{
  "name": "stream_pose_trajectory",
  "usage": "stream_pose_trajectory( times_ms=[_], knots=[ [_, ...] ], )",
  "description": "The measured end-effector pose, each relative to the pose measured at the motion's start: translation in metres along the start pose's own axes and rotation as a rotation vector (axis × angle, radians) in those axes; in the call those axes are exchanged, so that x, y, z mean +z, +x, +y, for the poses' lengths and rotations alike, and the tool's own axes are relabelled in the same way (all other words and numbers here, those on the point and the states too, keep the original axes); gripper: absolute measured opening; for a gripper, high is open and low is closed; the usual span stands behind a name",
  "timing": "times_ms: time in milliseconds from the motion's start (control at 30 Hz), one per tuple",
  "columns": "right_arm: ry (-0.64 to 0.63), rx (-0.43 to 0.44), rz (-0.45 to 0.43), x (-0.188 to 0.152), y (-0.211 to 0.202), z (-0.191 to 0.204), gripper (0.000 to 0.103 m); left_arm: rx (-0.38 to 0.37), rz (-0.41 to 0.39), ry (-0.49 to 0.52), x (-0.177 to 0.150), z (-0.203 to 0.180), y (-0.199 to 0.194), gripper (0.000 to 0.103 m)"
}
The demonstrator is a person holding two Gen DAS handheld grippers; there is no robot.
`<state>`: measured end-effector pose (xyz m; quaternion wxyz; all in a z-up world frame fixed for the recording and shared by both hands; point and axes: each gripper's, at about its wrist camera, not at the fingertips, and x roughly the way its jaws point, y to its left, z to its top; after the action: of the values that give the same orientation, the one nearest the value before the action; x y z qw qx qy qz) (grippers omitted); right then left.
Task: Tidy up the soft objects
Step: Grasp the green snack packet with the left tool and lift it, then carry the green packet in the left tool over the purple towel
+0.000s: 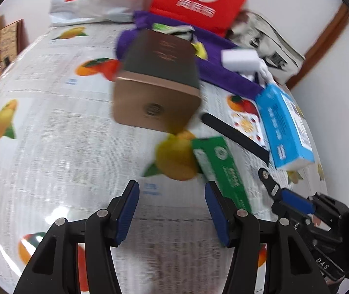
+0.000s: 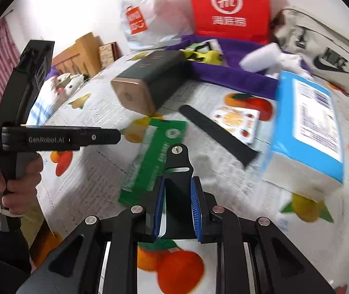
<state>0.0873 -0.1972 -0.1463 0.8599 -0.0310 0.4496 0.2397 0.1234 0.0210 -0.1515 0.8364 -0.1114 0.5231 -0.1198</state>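
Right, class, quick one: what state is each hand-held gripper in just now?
Left hand-held gripper: open, nothing between its pads.
Right hand-held gripper: shut on a black strap piece.

Glossy printed tablecloth (image 1: 52, 127); plush purple cloth (image 2: 235, 78); matt black strap (image 2: 177, 171); glossy blue box (image 2: 309, 125)

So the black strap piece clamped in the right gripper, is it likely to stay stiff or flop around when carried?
The black strap piece is probably flexible but not limp: it stands upright above the right gripper without drooping. Its flat, smooth faces could slip, though the ribbed blue pads pinch it closely. It looks thin, so likely light.
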Motion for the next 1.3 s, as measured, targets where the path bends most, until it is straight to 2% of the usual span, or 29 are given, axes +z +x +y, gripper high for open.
stream_pose_trajectory(
  times_ms=[67, 200, 267, 467, 667, 800, 900, 967, 1067, 1300],
  knots=[
    [0.013, -0.041, 0.0, -0.007, -0.005, -0.009, 0.021, -0.013, 0.008, 0.009, -0.001, -0.009, 0.005, 0.064],
    [0.054, -0.087, 0.005, -0.02, -0.01, -0.027, 0.021, -0.038, 0.013, 0.037, -0.003, -0.028, 0.013, 0.067],
    [0.08, -0.1, 0.003, -0.029, -0.013, -0.037, 0.021, -0.039, 0.016, 0.053, -0.003, -0.039, 0.017, 0.072],
    [0.136, -0.138, -0.003, -0.045, -0.022, -0.06, 0.021, 0.032, 0.011, 0.114, -0.004, -0.068, 0.03, 0.081],
    [0.16, -0.155, -0.024, -0.051, -0.03, -0.071, 0.021, 0.167, -0.006, 0.181, -0.006, -0.093, 0.041, 0.082],
    [0.165, -0.157, -0.029, -0.051, -0.031, -0.074, 0.021, 0.211, -0.023, 0.201, -0.01, -0.097, 0.042, 0.082],
    [0.173, -0.152, -0.032, -0.052, -0.03, -0.075, 0.021, 0.231, -0.045, 0.2, -0.013, -0.092, 0.036, 0.066],
    [0.176, -0.143, -0.038, -0.052, -0.03, -0.075, 0.021, 0.237, -0.061, 0.186, -0.014, -0.085, 0.03, 0.045],
    [0.178, -0.132, -0.04, -0.052, -0.029, -0.074, 0.021, 0.207, -0.073, 0.152, -0.014, -0.07, 0.022, 0.034],
    [0.183, -0.108, -0.049, -0.049, -0.028, -0.068, 0.021, 0.132, -0.066, 0.072, -0.016, -0.041, 0.007, 0.025]
  ],
)
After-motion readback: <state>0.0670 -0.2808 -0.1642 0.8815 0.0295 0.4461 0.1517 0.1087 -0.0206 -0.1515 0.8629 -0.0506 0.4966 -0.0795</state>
